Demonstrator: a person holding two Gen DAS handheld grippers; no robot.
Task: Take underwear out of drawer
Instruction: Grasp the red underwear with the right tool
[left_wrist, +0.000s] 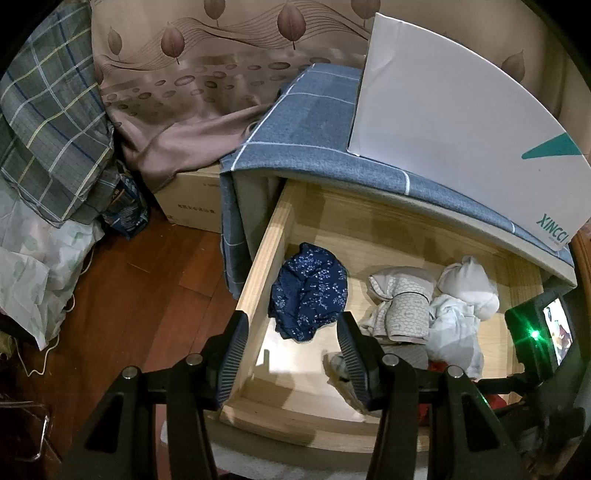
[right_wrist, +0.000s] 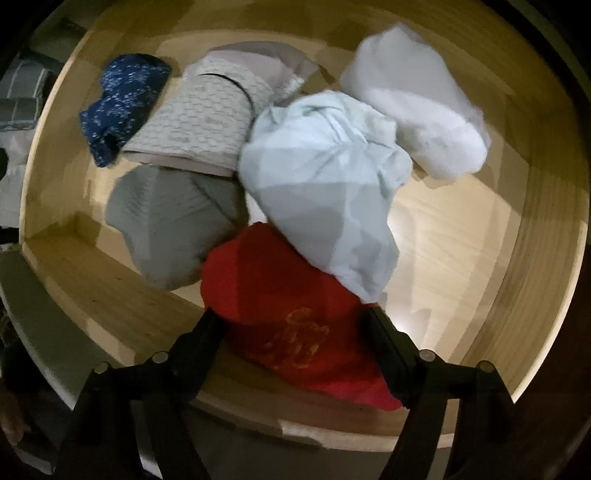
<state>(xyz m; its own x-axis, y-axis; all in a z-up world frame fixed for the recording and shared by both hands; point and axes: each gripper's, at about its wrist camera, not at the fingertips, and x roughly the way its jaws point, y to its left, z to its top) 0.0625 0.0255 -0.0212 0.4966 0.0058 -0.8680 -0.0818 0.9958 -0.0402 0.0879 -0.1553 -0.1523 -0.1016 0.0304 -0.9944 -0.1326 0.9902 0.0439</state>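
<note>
Black tongs (left_wrist: 291, 350), ribbed blue pads (left_wrist: 236, 354)

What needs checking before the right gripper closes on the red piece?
1. Drawer pulled open, contents reachable: ok.
2. Right gripper open, a finger on each side of the red underwear: ok.
3. Pads pressing the red fabric: cannot tell, the view is blurred.
4. Red piece free of its neighbours: not ok, the pale blue garment lies over its top edge and the grey garment touches its side.
5. Left gripper open, holding nothing, clear of the right one: ok.
6. Navy floral underwear lying apart from the pile: ok.
</note>
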